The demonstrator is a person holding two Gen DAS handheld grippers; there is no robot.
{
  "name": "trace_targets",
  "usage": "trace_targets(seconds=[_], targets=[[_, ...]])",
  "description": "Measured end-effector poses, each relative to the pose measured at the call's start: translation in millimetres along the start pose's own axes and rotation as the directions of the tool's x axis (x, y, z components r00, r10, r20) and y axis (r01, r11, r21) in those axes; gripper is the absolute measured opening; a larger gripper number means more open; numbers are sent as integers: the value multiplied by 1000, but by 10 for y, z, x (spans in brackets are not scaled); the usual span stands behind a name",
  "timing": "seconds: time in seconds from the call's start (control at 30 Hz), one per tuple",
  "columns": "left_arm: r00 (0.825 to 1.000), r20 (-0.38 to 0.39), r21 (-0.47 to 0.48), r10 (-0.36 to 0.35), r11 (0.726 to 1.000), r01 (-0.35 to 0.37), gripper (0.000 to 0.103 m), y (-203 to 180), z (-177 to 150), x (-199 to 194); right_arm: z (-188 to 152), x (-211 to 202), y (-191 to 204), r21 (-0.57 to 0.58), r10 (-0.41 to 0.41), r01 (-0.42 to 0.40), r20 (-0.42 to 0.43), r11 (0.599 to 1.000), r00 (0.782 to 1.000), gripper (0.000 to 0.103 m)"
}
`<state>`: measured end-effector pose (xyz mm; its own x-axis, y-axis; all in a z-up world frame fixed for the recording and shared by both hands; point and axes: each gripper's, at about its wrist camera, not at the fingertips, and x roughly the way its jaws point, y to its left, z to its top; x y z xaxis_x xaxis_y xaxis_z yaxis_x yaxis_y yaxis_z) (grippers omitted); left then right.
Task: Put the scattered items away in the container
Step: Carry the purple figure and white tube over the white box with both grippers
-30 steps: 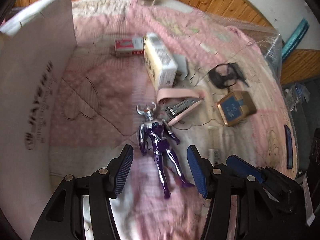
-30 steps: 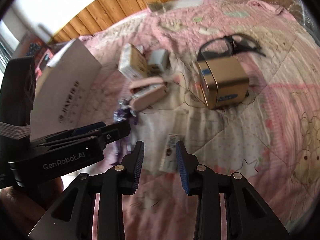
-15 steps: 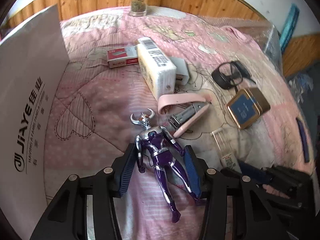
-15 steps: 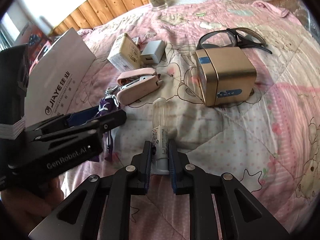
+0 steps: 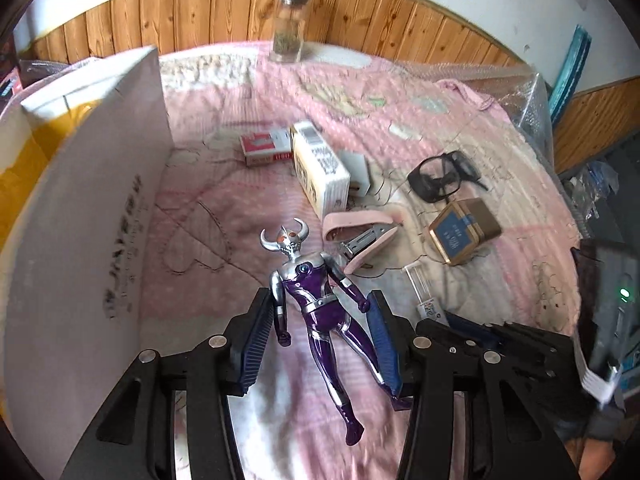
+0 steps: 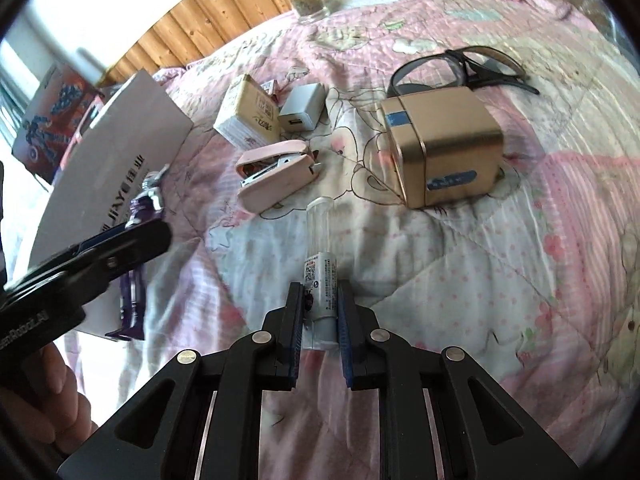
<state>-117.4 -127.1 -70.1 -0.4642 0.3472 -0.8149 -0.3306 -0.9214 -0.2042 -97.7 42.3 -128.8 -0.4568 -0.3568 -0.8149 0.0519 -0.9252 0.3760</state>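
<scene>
A purple and silver horned toy figure [image 5: 312, 292] hangs between the blue pads of my left gripper [image 5: 320, 328], which is shut on its arms and hips. In the right wrist view the figure [image 6: 146, 200] is held off the quilt beside the white cardboard box [image 6: 116, 152]. That box [image 5: 80, 240] stands at the left with its top open. My right gripper [image 6: 320, 296] is shut on a white tube with a clear cap [image 6: 320, 256], low over the quilt. I cannot tell whether the tube touches the quilt.
On the pink quilt lie a pink stapler [image 6: 276, 176], a gold tin [image 6: 444, 152], dark glasses [image 6: 456, 68], a cream carton [image 5: 320, 168], a white charger [image 6: 302, 112] and a red packet [image 5: 264, 148]. A glass jar [image 5: 290, 24] stands by the wooden wall.
The left gripper closed on the toy figure and lifted it off the quilt. The right gripper closed around the tube and now holds it.
</scene>
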Motion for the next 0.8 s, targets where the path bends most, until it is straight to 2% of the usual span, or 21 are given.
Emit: trace_targets(seconds=[0.37,0.8], targets=[[998,59,9,-15,1000,14,49,-18,-140,-483,-338,-364,334,-21,18,-17,17,1000,1000,16],[990,140,10,-19,1000,18,49,28,-250,-1161,-463,-801,856,-113,14,-4,85,994,996,16]])
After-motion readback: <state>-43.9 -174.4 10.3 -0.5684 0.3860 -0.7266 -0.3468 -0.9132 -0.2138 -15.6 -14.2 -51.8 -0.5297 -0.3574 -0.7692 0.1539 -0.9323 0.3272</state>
